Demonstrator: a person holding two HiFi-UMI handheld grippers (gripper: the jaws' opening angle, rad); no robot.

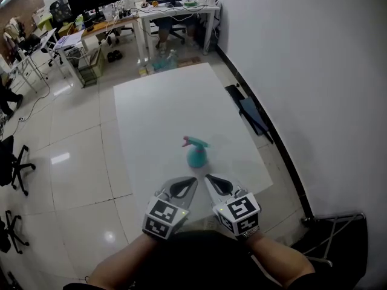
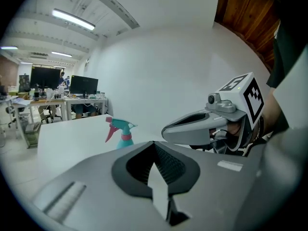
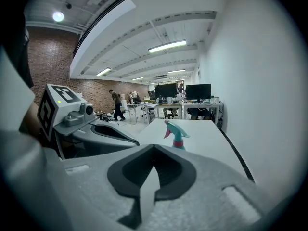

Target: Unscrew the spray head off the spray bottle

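Though vague from above, pink collar (image 2: 126, 137) on spray bottle (image 2: 125, 143)

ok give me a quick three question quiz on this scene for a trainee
1. True or false: the spray head sits on the spray bottle.
2. The left gripper and right gripper are: A) both shut and empty, B) both wide open, C) both clamped on the bottle.
3. What does the bottle stand on?
Key: 1 true; 2 A; 3 the white tabletop.
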